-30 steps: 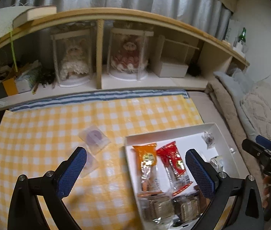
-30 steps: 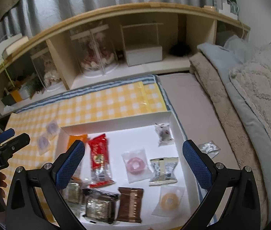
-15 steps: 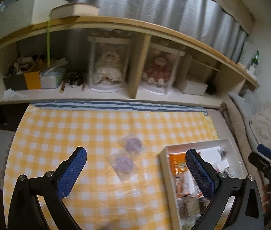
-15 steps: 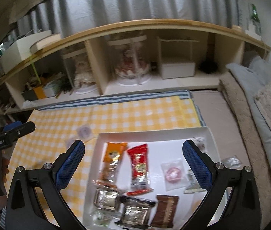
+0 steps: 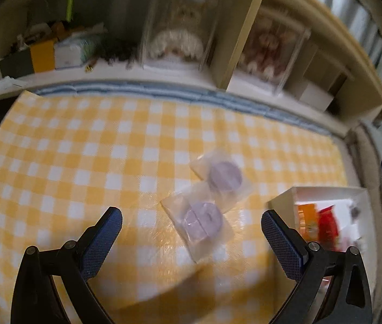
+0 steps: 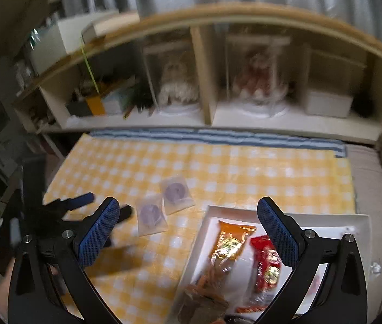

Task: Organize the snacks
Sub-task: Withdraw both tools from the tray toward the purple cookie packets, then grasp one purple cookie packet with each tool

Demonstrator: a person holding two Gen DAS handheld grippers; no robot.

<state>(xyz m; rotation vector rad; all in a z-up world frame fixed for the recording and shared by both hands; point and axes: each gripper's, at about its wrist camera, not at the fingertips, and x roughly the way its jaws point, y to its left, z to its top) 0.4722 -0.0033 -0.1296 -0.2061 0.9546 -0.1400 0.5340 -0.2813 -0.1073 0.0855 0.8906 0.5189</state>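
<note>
Two clear-wrapped round purple sweets (image 5: 203, 217) (image 5: 224, 175) lie touching on the yellow-and-white checked cloth (image 5: 83, 162), just left of the shallow white cardboard tray (image 6: 325, 220) holding orange (image 6: 230, 243) and red packets (image 6: 267, 264); left gripper (image 5: 191, 232) hovers spread over them, right gripper (image 6: 188, 226) spread above the tray

A yellow-and-white checked cloth (image 5: 88, 162) covers the bed, with a blue striped edge (image 6: 244, 137) showing along its far side, next to the shelf (image 6: 271, 120). Two clear packets, each holding a purple round sweet, lie on the cloth: the near packet (image 5: 200, 220) and the far packet (image 5: 223, 175) overlap at their corners. A white tray (image 6: 352, 222) rests on the cloth to the right of them, close but apart. In the tray, an orange packet (image 6: 230, 243) and a red packet (image 6: 267, 264) lie side by side, with darker wrapped snacks nearer the camera, blurred. Right of the cloth is bare beige bedding (image 6: 366, 172).
</note>
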